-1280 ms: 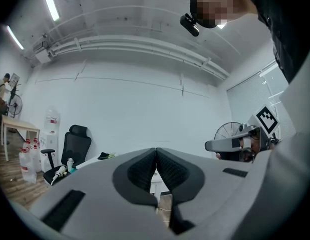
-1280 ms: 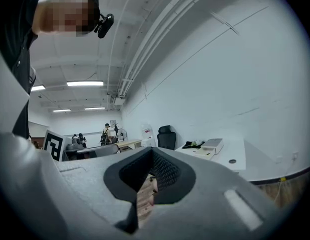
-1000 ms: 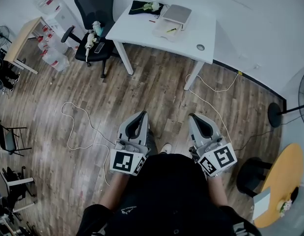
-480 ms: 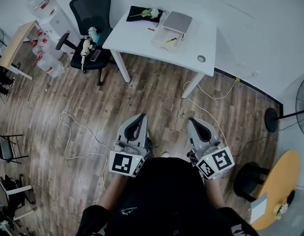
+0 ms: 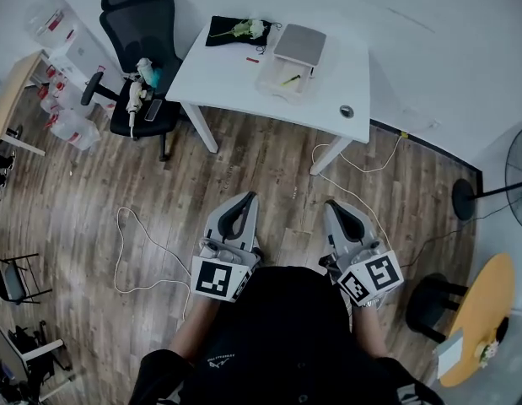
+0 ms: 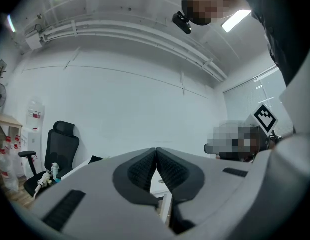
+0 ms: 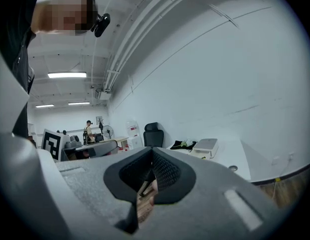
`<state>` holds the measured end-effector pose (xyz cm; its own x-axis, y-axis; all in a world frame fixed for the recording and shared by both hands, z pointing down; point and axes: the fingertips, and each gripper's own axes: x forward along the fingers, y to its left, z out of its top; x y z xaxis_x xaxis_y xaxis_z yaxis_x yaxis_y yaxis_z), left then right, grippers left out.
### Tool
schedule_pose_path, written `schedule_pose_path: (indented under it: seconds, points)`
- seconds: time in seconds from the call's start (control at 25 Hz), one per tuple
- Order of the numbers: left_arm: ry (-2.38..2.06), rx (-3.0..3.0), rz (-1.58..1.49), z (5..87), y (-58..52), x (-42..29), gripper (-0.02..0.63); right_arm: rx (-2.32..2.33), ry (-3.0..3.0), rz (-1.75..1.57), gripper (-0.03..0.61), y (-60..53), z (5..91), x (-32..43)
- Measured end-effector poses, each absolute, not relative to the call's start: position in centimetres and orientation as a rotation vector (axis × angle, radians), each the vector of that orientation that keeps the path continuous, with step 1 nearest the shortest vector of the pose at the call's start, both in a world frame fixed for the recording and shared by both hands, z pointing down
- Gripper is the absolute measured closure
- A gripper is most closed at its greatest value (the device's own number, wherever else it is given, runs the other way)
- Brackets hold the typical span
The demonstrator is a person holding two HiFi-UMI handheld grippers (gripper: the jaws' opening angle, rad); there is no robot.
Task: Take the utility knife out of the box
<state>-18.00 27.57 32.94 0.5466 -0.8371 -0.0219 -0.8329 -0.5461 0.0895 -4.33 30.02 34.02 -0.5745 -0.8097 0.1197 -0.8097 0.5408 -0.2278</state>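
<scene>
Left hand-held gripper (image 5: 245,201) shut, pads tip to tip, nothing between them, held out level over the wood floor (image 5: 92,184). Right hand-held gripper (image 5: 331,204) just beside it to the right, jaws also together and empty. White desk (image 5: 235,78) stands well ahead of both, apart from them. Clear box (image 5: 273,81) sits on the desk, ahead and between the two grippers' lines. A small yellow-green thing inside it looks like the utility knife (image 5: 292,80), too small to be sure. Grey flat slab (image 5: 299,42) just beyond the box. Black cloth (image 5: 227,30) with white flowers at the desk's far left. Black office chair (image 5: 141,24) ahead-left of the left hand-held gripper. White cable (image 5: 130,256) loops on the floor to its left.
</scene>
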Motion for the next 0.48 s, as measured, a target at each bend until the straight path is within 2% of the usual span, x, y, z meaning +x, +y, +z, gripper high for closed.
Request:
schedule_pose_path:
  seconds: [0.48]
  points:
    - [-1.424,2.730,-0.084,33.0,20.6,-24.2,0.609,1.480,-2.747,0.399,0.574,23.3,34.3,-10.4]
